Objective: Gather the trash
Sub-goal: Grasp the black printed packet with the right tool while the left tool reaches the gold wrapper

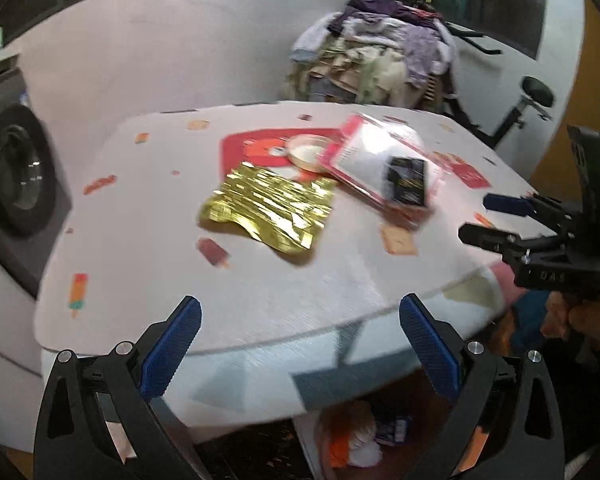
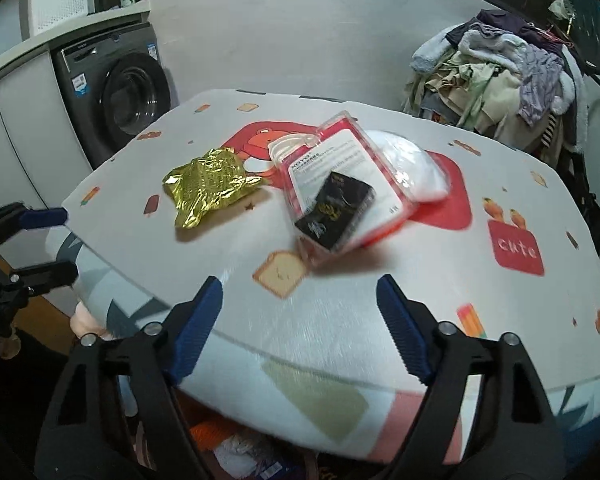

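While your left gripper and right gripper hang released, empty, the gold wrapper lies left of the red package. A black box sits on that package.

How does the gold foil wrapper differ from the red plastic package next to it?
The gold foil wrapper is crumpled, shiny and bare; the red plastic package is rigid, clear-fronted, printed, with a small black box on it. The wrapper looks smaller. Both lie on the table, ungripped.

Black left gripper, right gripper; blue ribbed fingers, silver screws.
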A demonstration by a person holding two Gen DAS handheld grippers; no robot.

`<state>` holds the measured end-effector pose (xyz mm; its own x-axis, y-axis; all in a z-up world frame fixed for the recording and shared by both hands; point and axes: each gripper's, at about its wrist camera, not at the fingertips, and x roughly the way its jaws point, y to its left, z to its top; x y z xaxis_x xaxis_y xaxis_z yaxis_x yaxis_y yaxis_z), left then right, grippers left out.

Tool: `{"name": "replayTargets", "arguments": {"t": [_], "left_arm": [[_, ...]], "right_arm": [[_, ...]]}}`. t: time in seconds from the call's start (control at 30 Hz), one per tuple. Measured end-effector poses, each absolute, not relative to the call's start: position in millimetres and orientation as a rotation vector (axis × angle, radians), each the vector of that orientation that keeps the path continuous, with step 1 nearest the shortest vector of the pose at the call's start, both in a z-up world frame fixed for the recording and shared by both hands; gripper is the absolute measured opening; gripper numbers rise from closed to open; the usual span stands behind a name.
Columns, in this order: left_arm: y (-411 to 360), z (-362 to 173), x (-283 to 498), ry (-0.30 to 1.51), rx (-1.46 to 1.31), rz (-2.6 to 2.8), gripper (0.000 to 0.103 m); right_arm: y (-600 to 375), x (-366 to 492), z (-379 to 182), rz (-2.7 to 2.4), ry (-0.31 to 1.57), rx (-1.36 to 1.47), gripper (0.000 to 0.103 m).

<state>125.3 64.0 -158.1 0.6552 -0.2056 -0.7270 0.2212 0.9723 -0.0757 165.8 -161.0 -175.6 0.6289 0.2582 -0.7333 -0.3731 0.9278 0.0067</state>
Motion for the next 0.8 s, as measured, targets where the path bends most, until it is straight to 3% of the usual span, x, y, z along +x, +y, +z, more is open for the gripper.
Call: {"name": "replayTargets", "arguments": {"t": [0.53,0.67,0.8], "left_arm": [[97,-174,161,0.834,-0.133,-0.241,0.097],[98,-180,166,0.847,-0.164,-0.244,0.097],[97,-182,168,0.852,-0.177,-0.252,0.097]], "right_arm": [[-120,240,-211,0.168,0.786,-0.371,0.076],[-115,248,-217,0.128,0.791,-0.389,0.073],[-105,250,-224,0.137,0.797,-0.478,0.063]]}}
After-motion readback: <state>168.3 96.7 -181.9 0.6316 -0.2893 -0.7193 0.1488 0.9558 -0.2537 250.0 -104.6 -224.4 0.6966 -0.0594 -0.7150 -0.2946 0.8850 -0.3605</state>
